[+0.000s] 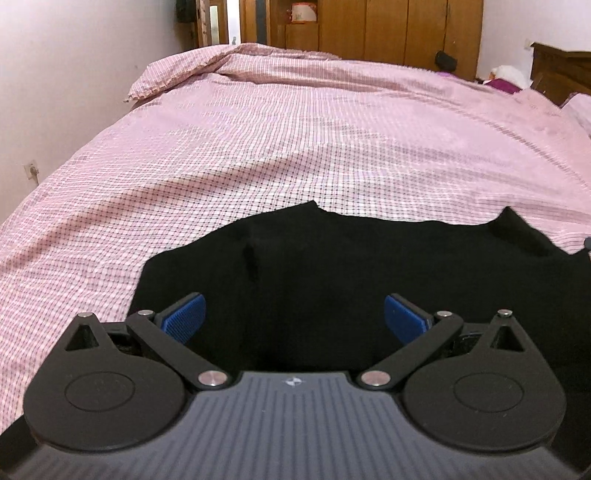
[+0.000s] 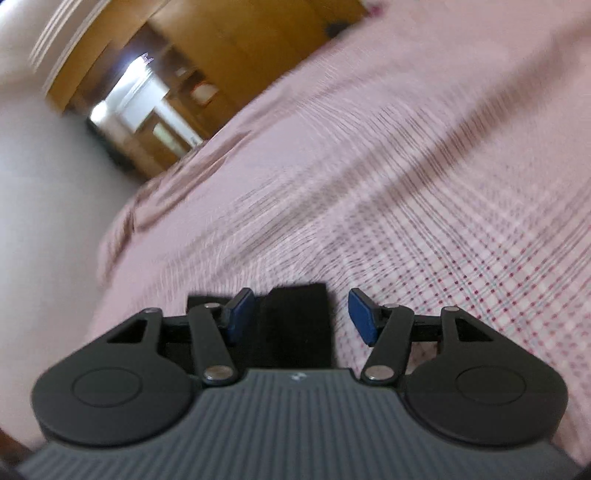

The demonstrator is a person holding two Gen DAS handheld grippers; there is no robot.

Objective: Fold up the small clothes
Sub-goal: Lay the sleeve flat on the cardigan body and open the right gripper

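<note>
A black garment [image 1: 332,266] lies flat on the pink checked bedspread [image 1: 258,147], near the bed's front edge. My left gripper [image 1: 294,314] is open, its blue pads [image 1: 184,317] spread wide just above the garment's near part. In the right wrist view, which is tilted and blurred by motion, my right gripper [image 2: 301,314] is open. A narrow strip of the black garment [image 2: 295,325] shows between its blue pads [image 2: 364,317], touching neither.
The bed [image 2: 443,147] fills most of both views. A folded-back quilt [image 1: 207,70] lies at the far left. Wooden wardrobes [image 1: 388,29] stand behind it. A white wall [image 1: 55,74] runs along the left side. A wooden headboard [image 1: 561,70] is at the far right.
</note>
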